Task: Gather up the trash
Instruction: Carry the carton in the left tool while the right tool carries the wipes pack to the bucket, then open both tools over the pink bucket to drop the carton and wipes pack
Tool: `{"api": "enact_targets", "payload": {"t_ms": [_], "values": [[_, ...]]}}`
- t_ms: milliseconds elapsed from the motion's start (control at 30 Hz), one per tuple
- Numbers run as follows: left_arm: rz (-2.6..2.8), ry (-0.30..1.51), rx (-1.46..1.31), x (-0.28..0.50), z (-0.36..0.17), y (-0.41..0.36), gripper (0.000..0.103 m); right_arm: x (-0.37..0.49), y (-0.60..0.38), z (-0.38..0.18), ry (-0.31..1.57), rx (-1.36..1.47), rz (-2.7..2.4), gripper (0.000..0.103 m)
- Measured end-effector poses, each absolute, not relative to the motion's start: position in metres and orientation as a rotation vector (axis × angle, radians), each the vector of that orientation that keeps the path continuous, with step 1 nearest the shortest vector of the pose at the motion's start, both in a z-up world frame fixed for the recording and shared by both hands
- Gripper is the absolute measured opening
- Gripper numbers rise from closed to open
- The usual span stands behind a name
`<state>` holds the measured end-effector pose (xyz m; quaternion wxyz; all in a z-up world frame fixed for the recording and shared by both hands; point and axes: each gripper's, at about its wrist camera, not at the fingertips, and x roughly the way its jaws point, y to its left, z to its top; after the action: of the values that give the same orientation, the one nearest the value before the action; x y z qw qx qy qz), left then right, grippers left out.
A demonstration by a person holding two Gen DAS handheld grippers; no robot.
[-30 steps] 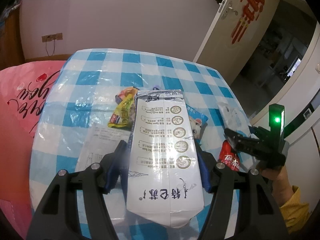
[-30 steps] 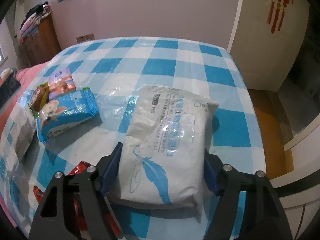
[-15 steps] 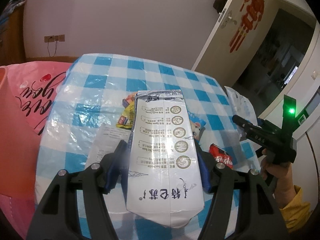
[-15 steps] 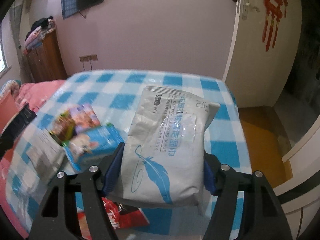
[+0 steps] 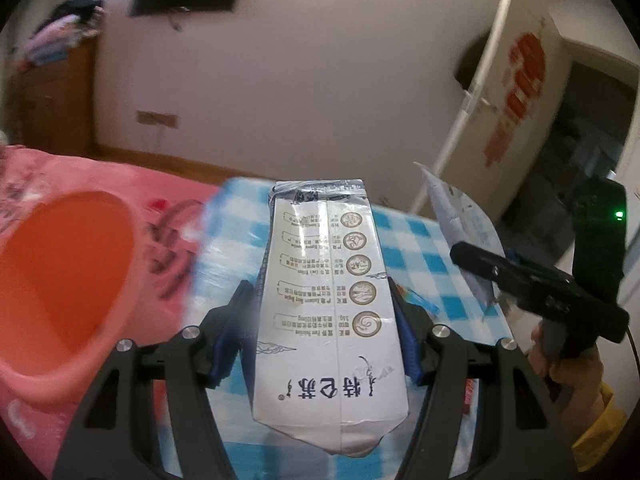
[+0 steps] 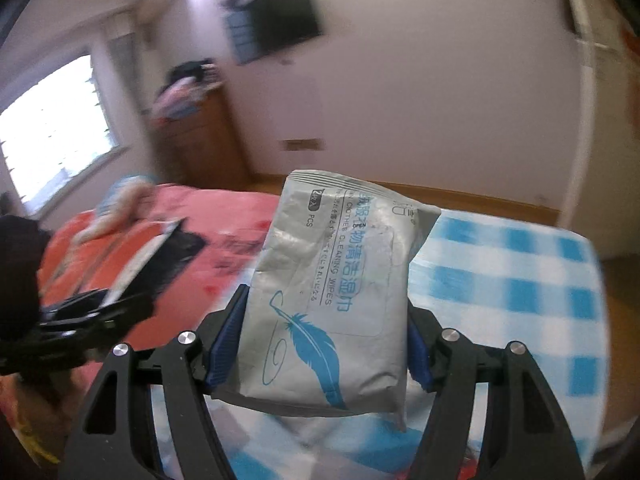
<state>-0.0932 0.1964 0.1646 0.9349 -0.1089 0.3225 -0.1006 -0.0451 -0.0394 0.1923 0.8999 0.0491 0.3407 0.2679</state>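
Now both grippers are up off the table with a catch each. The left gripper (image 5: 324, 336) has its blue pads (image 5: 404, 344) pressed against both sides of a white milk carton (image 5: 328, 300), printed side up, its folded end pointing away from the camera. The carton hangs in the air over the blue-and-white checked tablecloth (image 5: 404, 248), and off to its left sits an orange-pink basin (image 5: 64, 280), open mouth showing, resting on the pink bedding (image 5: 168, 184).

Over on the right, the right gripper (image 6: 320, 344) is clamped on a grey pack of cleaning wipes (image 6: 332, 292) with a blue feather printed on it; the pack bulges between the blue pads (image 6: 224, 344) and is lifted clear of the cloth. From the left camera that same pack (image 5: 464, 236) shows edge-on, held out by the black tool, with the person's hand (image 5: 568, 364) and a yellow sleeve (image 5: 596, 428) below it.

Everything behind is smeared with blur: a dark screen (image 6: 276, 16) on the wall, a wooden cupboard (image 6: 196, 136) piled with clothes, a bright window (image 6: 56, 128).
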Motion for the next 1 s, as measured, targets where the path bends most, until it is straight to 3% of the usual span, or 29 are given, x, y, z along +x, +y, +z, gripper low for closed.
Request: {"api": "enact_targets", "payload": {"t_ms": [267,567,667,733,1000], "values": [[0.054,0.603,-0.231,-0.108,0.191,0.284,0.065,-0.024,0.091,0.227,0.721,0.075,0.869,0.069],[0.234,0.64,-0.298,-0.102,0.17,0.357,0.066,-0.007,0.201,0.223,0.768,0.025,1.012,0.071],[0.273,0.658,-0.329,-0.099,0.161,0.37,0.079,0.004,0.211,0.21,0.81,0.047,1.009,0.076],[0.291,0.665,-0.342,-0.1,0.156,0.374,0.082,0.008,0.203,0.203,0.821,0.104,1.014,0.083],[0.291,0.635,-0.302,-0.107,0.157,0.363,0.084,0.0,0.164,0.206,0.737,0.162,0.925,0.092]]}}
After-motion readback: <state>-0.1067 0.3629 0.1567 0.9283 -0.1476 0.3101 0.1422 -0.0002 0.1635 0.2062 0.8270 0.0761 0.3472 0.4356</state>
